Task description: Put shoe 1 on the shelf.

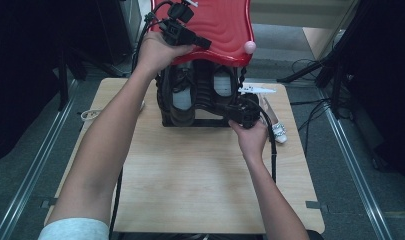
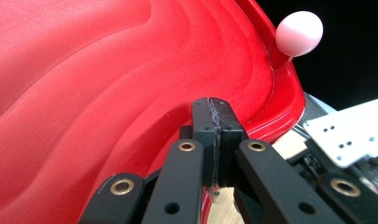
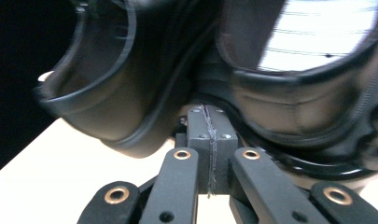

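A glossy red wavy lid (image 1: 220, 25) tops a black rack (image 1: 166, 119) at the far side of the wooden table (image 1: 200, 175). Dark shoes (image 1: 182, 97) with pale insoles stand inside the rack. My left gripper (image 1: 205, 44) rests at the lid's near edge, jaws shut together with nothing between them; the left gripper view has its tip (image 2: 217, 105) lying against the red lid (image 2: 84, 93). Low at the rack's front right, my right gripper (image 1: 229, 109) is shut too. Its tip (image 3: 207, 112) pokes in under two dark shoes (image 3: 130, 93), and I cannot tell whether it touches them.
A pink ball (image 1: 250, 47) sticks out at the lid's right corner, also pink ball (image 2: 298, 32). A white heeled shoe (image 1: 277, 127) lies on the table right of the rack. A small white object (image 1: 90, 115) sits at the table's left edge. Metal floor rails flank the table.
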`<state>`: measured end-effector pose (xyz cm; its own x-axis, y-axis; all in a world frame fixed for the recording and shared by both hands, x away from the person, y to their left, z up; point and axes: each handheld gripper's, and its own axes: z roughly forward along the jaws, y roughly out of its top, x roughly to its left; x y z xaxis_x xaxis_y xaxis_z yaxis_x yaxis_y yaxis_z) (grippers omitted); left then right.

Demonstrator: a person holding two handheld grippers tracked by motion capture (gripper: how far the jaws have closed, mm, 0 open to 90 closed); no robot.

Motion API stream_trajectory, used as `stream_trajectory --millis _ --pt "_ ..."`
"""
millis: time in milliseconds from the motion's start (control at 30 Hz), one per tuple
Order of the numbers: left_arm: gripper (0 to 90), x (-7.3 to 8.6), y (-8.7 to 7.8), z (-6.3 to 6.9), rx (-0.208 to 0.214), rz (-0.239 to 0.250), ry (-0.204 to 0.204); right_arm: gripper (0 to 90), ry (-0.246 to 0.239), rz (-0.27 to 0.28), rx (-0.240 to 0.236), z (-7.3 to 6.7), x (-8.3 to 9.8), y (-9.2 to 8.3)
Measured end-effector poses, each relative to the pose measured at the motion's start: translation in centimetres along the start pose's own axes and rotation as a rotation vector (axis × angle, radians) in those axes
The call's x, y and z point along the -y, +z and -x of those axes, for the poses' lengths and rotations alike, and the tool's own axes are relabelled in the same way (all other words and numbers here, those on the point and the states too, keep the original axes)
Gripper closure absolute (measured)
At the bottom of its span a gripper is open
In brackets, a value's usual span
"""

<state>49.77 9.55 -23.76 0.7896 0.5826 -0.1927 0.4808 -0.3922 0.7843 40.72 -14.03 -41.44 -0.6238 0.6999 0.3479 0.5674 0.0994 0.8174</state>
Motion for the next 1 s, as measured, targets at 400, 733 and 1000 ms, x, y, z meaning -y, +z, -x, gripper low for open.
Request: stream_trajectory --millis 400,733,1000 --pt "90.0 0.1 -0.1 -0.1 0.003 0.002 0.000 90.0 -0.073 -0.048 -0.090 -4.7 0.8 1.2" --pt "90.0 0.0 -0.1 -0.2 0.015 0.000 -0.015 90.0 -0.075 -0.088 -0.138 -6.6 2.6 3.5" --pt "90.0 0.1 -0.1 -0.2 0.015 0.002 -0.015 90.0 -0.061 -0.093 -0.164 -7.2 2.1 4.8"
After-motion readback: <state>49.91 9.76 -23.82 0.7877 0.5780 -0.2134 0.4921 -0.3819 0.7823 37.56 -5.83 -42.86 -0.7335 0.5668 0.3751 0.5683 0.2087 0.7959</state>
